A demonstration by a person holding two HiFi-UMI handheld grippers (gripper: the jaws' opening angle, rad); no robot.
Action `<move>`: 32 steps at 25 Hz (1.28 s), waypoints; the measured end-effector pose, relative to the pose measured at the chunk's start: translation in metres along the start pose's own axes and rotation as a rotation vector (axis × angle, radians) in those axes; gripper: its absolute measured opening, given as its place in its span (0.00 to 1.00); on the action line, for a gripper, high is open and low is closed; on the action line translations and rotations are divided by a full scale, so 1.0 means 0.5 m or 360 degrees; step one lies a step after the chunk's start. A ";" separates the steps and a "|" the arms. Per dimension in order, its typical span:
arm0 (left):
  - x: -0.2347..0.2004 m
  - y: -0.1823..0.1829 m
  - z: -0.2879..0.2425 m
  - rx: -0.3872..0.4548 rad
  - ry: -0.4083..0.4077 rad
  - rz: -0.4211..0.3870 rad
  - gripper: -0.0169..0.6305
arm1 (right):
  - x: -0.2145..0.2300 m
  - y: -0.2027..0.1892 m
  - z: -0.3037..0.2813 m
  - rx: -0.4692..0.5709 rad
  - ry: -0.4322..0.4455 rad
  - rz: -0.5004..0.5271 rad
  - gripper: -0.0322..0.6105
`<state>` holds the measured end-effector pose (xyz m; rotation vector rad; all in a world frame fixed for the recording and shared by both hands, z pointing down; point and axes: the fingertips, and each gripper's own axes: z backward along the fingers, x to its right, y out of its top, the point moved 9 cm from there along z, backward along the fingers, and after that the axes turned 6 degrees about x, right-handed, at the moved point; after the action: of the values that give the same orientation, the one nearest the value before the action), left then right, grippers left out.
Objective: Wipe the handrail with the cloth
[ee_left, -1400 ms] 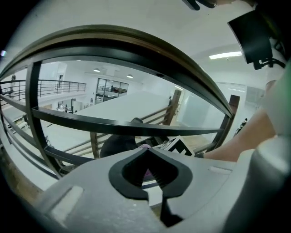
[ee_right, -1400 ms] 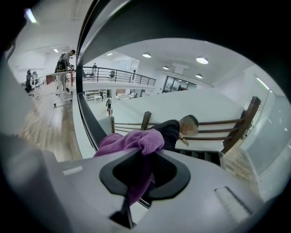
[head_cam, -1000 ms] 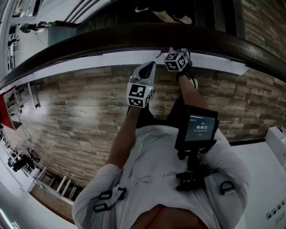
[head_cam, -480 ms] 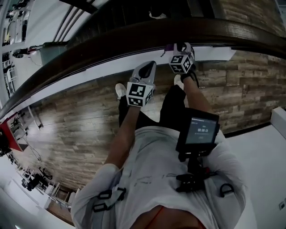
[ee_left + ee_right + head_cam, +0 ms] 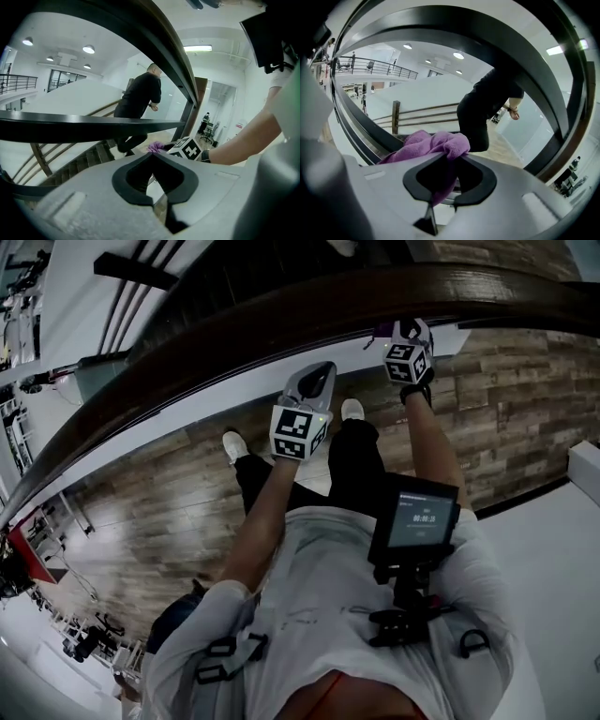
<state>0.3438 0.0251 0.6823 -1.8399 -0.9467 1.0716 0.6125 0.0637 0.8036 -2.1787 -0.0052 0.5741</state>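
The dark wooden handrail (image 5: 281, 320) curves across the top of the head view. My right gripper (image 5: 401, 334) is up against its underside edge, shut on a purple cloth (image 5: 384, 332). In the right gripper view the cloth (image 5: 436, 143) bunches over the jaws of the right gripper (image 5: 453, 155), with the handrail (image 5: 361, 129) just beyond it. My left gripper (image 5: 323, 371) hangs a little below the rail, left of the right one, shut and holding nothing. From the left gripper (image 5: 151, 154) view, the cloth (image 5: 154, 147) and the right gripper's marker cube (image 5: 187, 150) show ahead.
A person in black (image 5: 140, 98) stands on the stairs beyond the rail, also in the right gripper view as a dark person (image 5: 487, 108). Wood-plank floor (image 5: 169, 502) lies below. A screen device (image 5: 417, 521) is strapped to my chest. Lower rails and posts (image 5: 396, 117) run behind.
My right gripper has slid rightward along the handrail with the cloth. The left gripper has followed below the rail. My feet have stepped forward and the view has turned.
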 end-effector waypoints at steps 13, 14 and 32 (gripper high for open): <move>0.065 0.005 -0.123 0.0013 0.0027 -0.0029 0.03 | 0.233 -0.106 -0.032 -0.0107 -0.0317 0.0022 0.13; 0.071 0.007 -0.127 0.0007 0.0037 -0.0028 0.03 | 0.250 -0.114 -0.033 -0.0137 -0.0331 0.0023 0.13; 0.158 0.199 0.332 0.0223 0.0170 -0.0190 0.03 | 0.001 0.183 0.563 0.0431 0.0373 -0.0587 0.14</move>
<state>0.2427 0.0964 0.5138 -1.6869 -0.8844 0.9338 0.4817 0.2171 0.5871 -1.9049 -0.1890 0.1010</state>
